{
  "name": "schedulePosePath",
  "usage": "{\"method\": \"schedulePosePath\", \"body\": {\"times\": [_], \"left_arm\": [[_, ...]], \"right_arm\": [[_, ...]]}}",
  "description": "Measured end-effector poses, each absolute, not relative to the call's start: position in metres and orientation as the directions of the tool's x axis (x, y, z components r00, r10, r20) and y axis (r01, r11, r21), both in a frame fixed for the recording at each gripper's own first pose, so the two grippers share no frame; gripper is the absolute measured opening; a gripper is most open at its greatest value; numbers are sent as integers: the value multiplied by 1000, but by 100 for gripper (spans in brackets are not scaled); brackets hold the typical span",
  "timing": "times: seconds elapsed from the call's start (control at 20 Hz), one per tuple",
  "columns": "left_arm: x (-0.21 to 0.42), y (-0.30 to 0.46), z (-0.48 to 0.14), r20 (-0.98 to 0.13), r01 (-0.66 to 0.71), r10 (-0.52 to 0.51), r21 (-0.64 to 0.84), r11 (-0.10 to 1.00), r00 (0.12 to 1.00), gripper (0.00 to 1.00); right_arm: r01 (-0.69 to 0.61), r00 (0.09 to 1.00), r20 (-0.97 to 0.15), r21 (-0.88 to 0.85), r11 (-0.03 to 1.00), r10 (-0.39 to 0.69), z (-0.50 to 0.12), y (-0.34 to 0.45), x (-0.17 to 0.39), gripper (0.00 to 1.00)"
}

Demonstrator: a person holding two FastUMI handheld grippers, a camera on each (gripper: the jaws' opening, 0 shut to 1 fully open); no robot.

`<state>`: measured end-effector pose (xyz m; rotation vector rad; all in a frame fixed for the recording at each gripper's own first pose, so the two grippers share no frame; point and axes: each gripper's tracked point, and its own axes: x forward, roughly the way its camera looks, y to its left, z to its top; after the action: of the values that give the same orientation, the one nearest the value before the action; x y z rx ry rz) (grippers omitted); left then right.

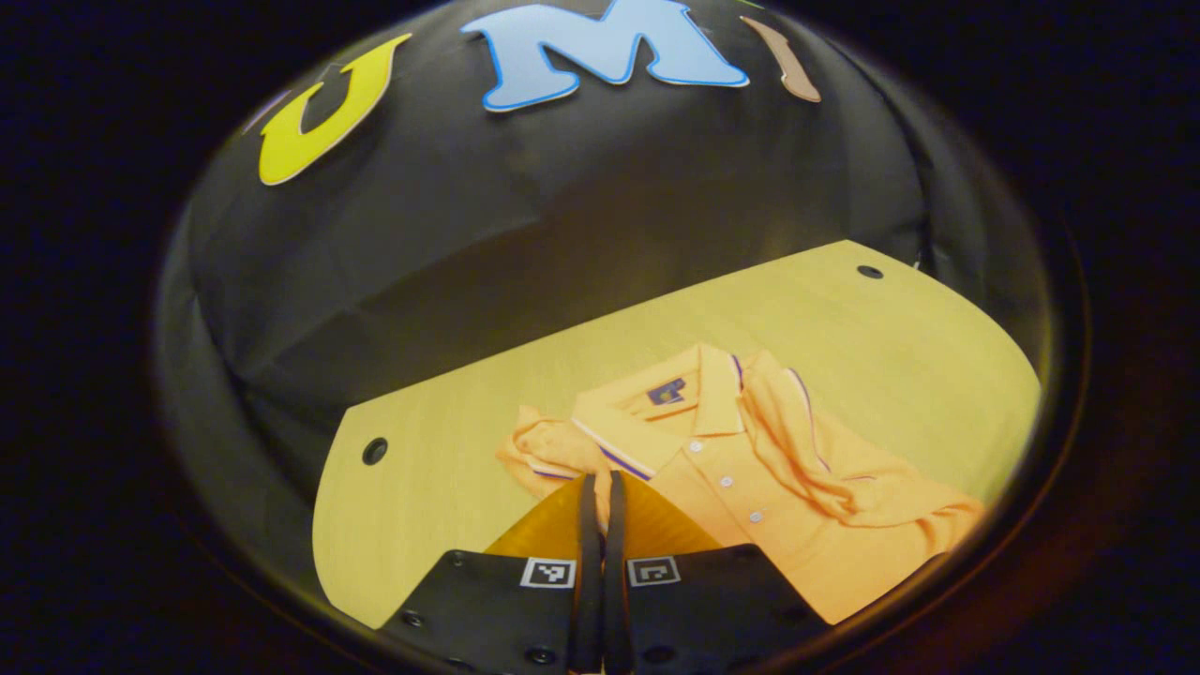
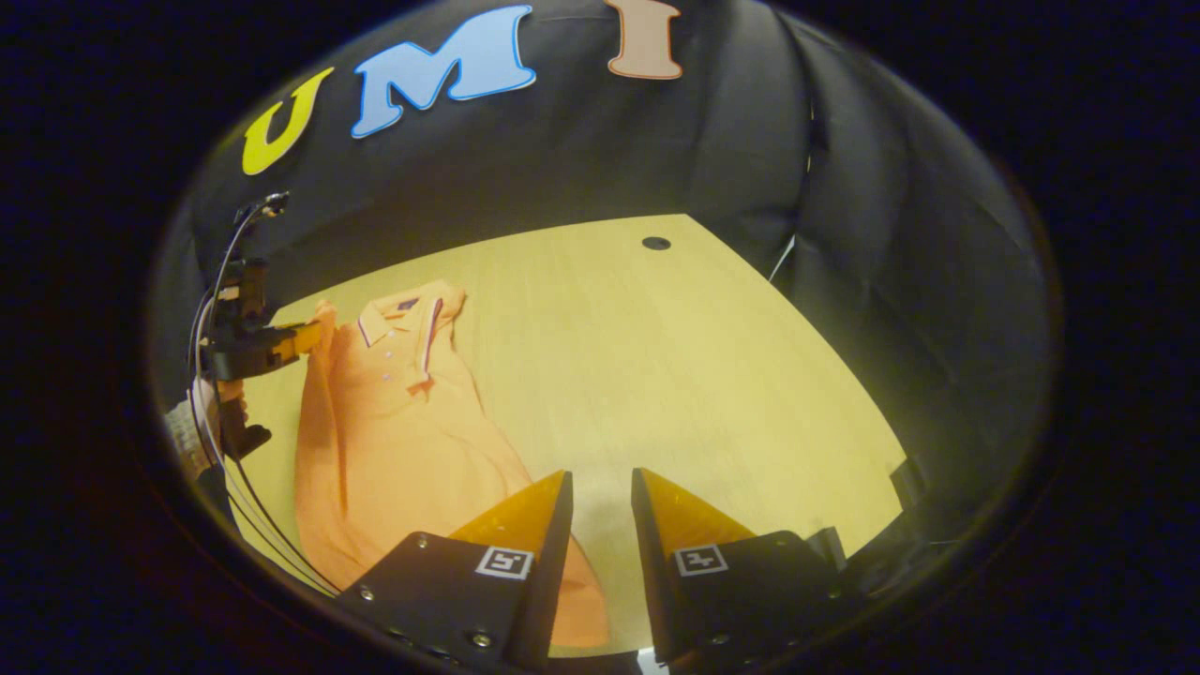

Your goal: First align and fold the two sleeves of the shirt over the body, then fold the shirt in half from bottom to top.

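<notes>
Left tongs (image 1: 601,483) pressed together — right tongs (image 2: 600,478) parted, hovering.

Black cloth wall (image 2: 656,150) behind light wood table (image 2: 675,375) w/ grommet holes.

Warm, dim light falls from above on the table (image 1: 450,441), while fisheye bending and soft blur grow toward the edges.

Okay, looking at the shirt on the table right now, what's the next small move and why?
Probably carry the left gripper inward over the shirt body. Its fingers look closed at the bunched sleeve, while the other sleeve already lies across the front. The right gripper is open, holding nothing.
</notes>
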<state>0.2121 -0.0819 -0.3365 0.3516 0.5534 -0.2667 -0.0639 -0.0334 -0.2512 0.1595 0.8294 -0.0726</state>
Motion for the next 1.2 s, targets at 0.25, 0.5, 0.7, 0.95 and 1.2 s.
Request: {"method": "schedulePosePath", "body": {"times": [0.25,0.5,0.7,0.95,1.2], "left_arm": [[208,-132,-350,-581,394,-194,240,887,790,6],[202,-153,-380,-632,419,-194,227,879,750,6],[192,-160,-406,-681,427,-187,202,881,708,6],[185,-156,-425,-704,415,-156,212,885,692,6],[182,-162,-427,-718,448,-183,197,872,671,20]], "right_arm": [[185,667,-744,115,976,-38,-255,-60,-76,40],[241,654,-753,114,964,-75,-258,-84,-88,40],[267,648,-756,118,956,-88,-260,-95,-92,40],[264,649,-757,123,957,-82,-260,-98,-90,40],[244,653,-755,127,961,-65,-261,-93,-83,39]]}}
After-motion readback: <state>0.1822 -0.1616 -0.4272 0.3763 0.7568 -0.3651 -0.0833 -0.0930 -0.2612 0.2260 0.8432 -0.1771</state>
